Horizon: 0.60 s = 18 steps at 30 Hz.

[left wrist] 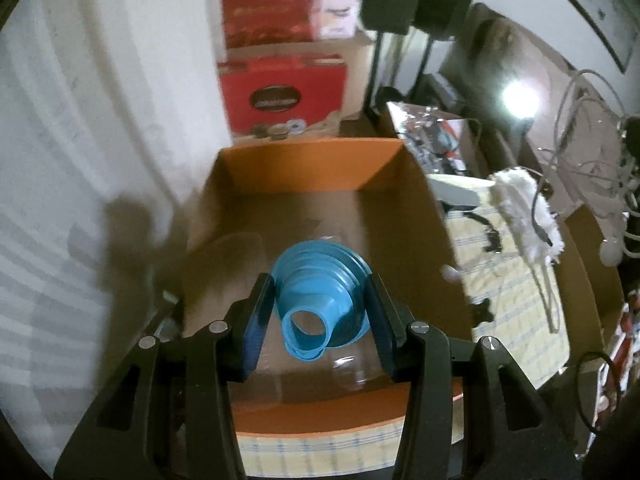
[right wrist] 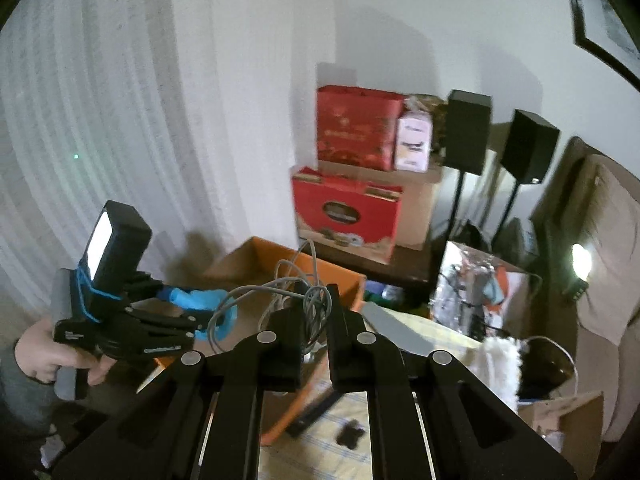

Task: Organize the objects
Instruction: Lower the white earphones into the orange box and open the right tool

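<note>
My left gripper [left wrist: 320,300] is shut on a blue collapsible funnel [left wrist: 320,300] and holds it above the inside of an orange cardboard box [left wrist: 312,160]. From the right wrist view the left gripper [right wrist: 200,312] with the funnel [right wrist: 200,300] hangs over the box [right wrist: 340,276]. My right gripper [right wrist: 314,312] is shut on a tangled grey cable [right wrist: 296,288], held above the box's near side.
A checked cloth [left wrist: 508,280] covers the surface with a white duster [left wrist: 524,208], small black parts [right wrist: 352,434] and white cables [left wrist: 592,152]. Red boxes [right wrist: 352,208] and black speakers [right wrist: 468,136] stand behind. A white wall is at the left.
</note>
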Available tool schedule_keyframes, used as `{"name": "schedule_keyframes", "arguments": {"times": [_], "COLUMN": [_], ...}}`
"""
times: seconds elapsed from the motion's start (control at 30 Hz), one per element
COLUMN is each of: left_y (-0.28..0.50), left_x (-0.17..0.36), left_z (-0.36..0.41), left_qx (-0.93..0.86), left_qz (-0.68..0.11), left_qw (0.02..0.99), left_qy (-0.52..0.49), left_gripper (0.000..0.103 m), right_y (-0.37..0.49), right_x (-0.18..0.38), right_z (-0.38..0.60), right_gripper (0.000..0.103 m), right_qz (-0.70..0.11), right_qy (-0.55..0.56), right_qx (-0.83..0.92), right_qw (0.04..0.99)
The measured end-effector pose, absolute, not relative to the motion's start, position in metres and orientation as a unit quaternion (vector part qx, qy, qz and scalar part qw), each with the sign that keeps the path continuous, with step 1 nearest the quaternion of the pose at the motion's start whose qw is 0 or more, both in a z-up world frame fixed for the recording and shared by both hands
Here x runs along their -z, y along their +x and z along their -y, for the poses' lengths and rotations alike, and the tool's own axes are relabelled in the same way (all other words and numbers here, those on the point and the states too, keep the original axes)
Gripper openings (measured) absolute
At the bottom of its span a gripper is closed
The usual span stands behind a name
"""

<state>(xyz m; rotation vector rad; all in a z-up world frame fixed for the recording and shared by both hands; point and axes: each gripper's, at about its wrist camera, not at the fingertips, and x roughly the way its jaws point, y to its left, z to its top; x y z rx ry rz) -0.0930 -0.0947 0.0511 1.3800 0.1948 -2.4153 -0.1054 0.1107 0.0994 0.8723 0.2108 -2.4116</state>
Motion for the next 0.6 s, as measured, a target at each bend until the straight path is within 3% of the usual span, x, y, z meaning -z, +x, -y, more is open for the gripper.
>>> {"name": "schedule_keyframes", "arguments": {"times": [0.6], "left_y": [-0.073], "left_x": [0.007], "left_z": [0.15], "left_qx": [0.821], "left_qz": [-0.105], "left_qw": [0.205], "left_qy": [0.522], "left_gripper": [0.043], "right_y": [-0.117], "right_x": [-0.082], "right_z": [-0.015], "right_gripper": [0.008], "right_qz": [-0.095], "right_qy": [0.344], "right_qx": [0.87], "right_qw": [0.341]}}
